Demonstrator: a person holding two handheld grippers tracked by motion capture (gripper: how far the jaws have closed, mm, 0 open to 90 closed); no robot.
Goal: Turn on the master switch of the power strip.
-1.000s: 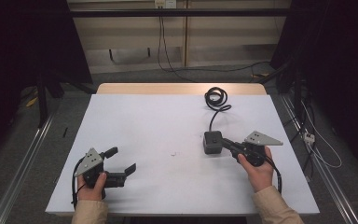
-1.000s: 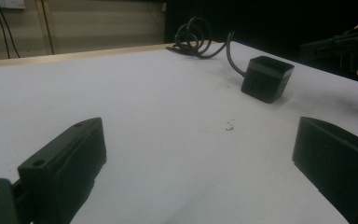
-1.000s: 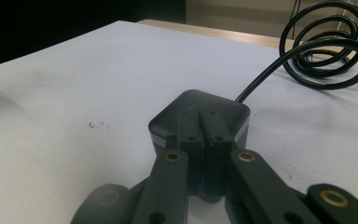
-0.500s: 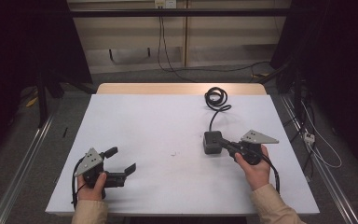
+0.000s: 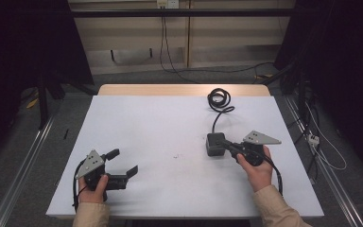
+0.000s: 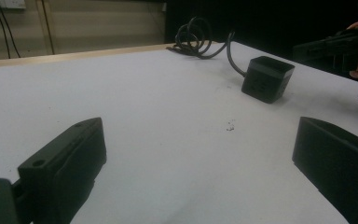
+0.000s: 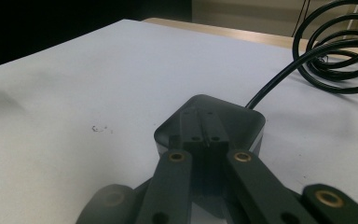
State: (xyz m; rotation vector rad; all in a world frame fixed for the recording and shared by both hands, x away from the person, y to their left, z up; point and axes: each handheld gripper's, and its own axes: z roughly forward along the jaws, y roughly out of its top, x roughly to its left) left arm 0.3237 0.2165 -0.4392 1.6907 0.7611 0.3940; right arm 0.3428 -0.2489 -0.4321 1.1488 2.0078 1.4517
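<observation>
A black box-shaped adapter (image 5: 214, 144) (image 6: 266, 79) (image 7: 242, 121) lies right of the table's middle. Its black cable runs back to a coil (image 5: 219, 99) (image 6: 193, 39) (image 7: 340, 51) near the far edge. My right gripper (image 5: 223, 143) (image 7: 201, 135) is shut, its joined jaw tips lying over the adapter's top near side, with nothing between them. It also appears far right in the left gripper view (image 6: 340, 46). My left gripper (image 5: 124, 162) (image 6: 200, 154) stands open near the front left, low over bare table, holding nothing.
The white table (image 5: 160, 123) has a wooden strip along its far edge (image 5: 170, 90). A small dark smudge (image 5: 176, 155) (image 6: 230, 125) (image 7: 100, 129) marks the middle. Cables trail on the floor to the right (image 5: 326, 156) and behind the table.
The right hand has shifted only slightly, its jaws staying at the adapter. The left gripper and the adapter have not moved.
</observation>
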